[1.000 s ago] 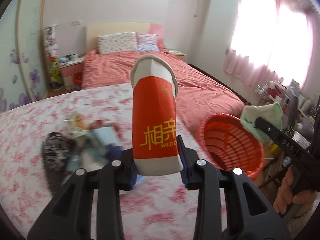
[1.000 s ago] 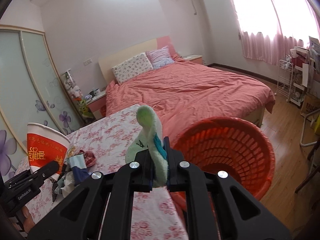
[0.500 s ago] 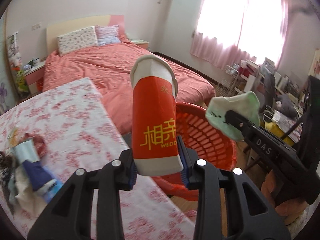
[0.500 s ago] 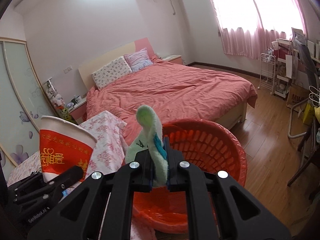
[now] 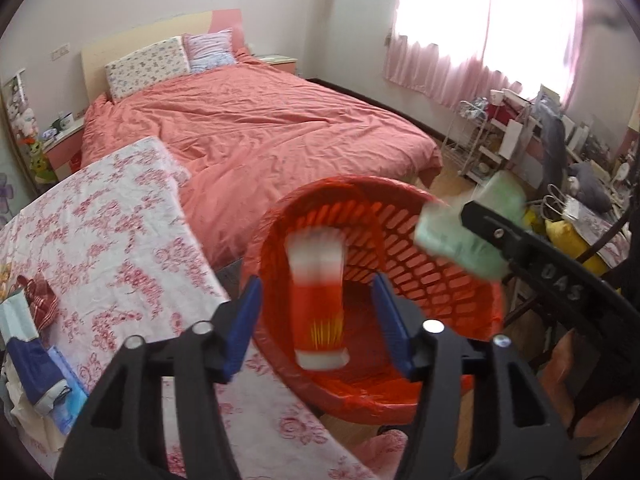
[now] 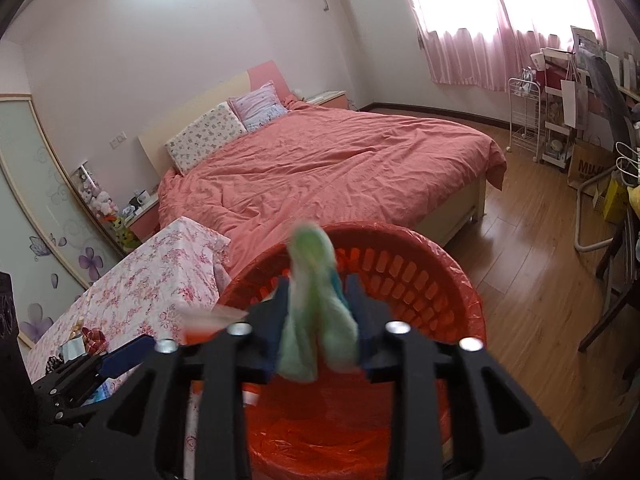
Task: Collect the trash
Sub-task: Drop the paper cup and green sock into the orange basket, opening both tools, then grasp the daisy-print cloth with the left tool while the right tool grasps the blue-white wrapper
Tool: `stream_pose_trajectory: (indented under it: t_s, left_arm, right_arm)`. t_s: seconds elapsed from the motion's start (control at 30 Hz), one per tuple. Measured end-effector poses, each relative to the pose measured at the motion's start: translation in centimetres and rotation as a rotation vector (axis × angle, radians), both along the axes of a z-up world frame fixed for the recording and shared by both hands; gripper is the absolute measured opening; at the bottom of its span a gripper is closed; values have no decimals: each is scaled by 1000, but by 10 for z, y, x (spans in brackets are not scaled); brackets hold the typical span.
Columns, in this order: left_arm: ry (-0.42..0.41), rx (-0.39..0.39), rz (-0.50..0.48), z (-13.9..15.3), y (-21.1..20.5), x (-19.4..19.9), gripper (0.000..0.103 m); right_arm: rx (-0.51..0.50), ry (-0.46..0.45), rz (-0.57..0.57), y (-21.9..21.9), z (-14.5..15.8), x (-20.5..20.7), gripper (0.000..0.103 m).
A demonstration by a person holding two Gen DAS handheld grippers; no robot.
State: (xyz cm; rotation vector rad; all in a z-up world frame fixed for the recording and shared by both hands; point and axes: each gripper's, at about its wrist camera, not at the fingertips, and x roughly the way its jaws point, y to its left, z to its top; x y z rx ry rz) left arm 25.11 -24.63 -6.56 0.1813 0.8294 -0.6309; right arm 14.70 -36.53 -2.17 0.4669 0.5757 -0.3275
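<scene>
1. Both grippers now hang over the red basket (image 5: pixel 440 240); a second ago they were above the floral tablecloth (image 5: pixel 120 240).
2. Left gripper (image 5: pixel 318 320): its jaws have just been opening and stand spread, the blurred red-and-white paper cup (image 5: pixel 318 300) loose between them, clear of both pads, over the basket's inside.
3. Right gripper (image 6: pixel 316 320): its jaws have just been opening; the green cloth (image 6: pixel 316 320) sits between them, blurred, above the basket's near rim.
4. Leftover trash (image 5: pixel 36 356) lies at the tablecloth's near left edge.
</scene>
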Motion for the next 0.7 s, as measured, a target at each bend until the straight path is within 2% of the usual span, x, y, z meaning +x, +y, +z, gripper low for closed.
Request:
stream_pose_trajectory:
  t_s: [0.03,0.17,0.37,0.7]
  left_arm:
    - [2,3,9,-1,3,2,60]
    - [5,18,46,-4,20,7,61]
    - [-27,34,120,2,54,3,69]
    - [-62,45,298,13,154,-1,69]
  right_arm:
    - [-3,2,-3,1,0,-1,49]
    - [-20,13,-7,5,5,-1,49]
    - [-53,22,17,16,11,1,49]
    - [-109,51,142,79,16,13,49]
